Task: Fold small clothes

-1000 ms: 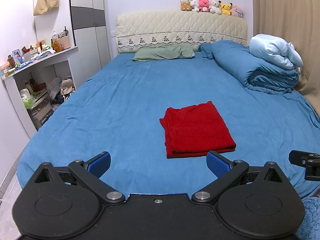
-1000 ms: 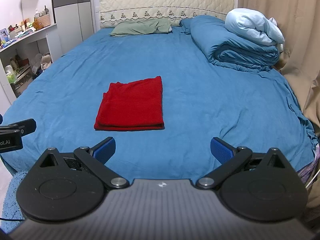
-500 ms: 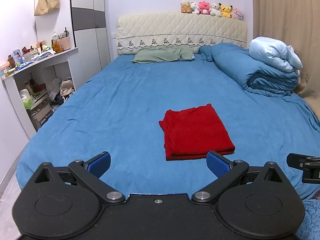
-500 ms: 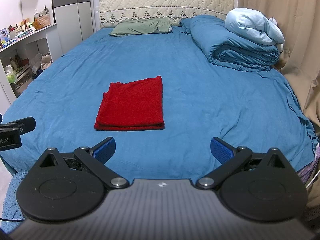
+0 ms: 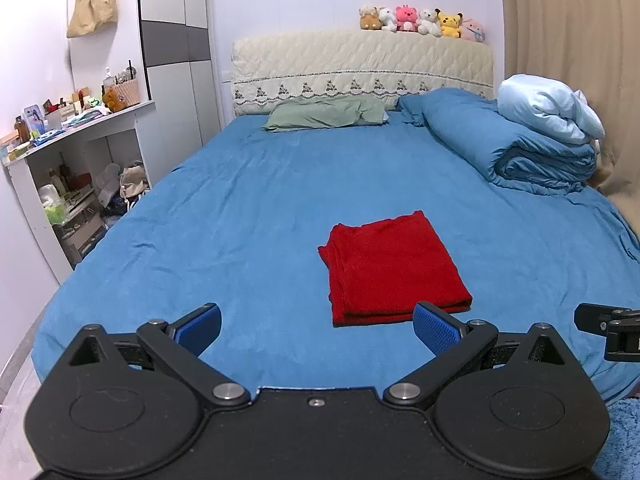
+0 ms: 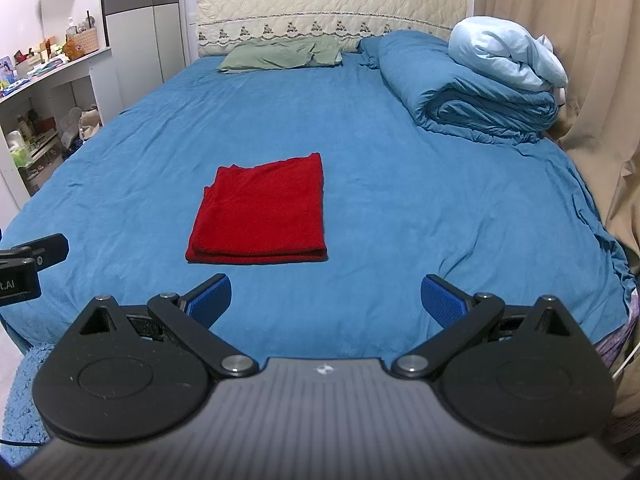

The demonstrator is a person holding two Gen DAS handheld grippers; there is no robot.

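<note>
A red garment (image 5: 390, 266) lies folded into a flat rectangle on the blue bed sheet (image 5: 248, 216), near the foot of the bed. It also shows in the right wrist view (image 6: 262, 210). My left gripper (image 5: 318, 330) is open and empty, held back from the garment's near edge and to its left. My right gripper (image 6: 326, 298) is open and empty, held back from the garment and to its right. Neither gripper touches the cloth.
A rolled blue duvet (image 5: 516, 148) with a pale blue pillow (image 5: 548, 110) lies at the back right. A green pillow (image 5: 324, 114) rests at the headboard. A cluttered white shelf (image 5: 72, 132) stands left of the bed. A beige curtain (image 6: 580, 80) hangs on the right.
The left gripper has drawn back and risen slightly, so the garment sits a bit farther off. The right gripper has barely moved. The garment has not moved.
</note>
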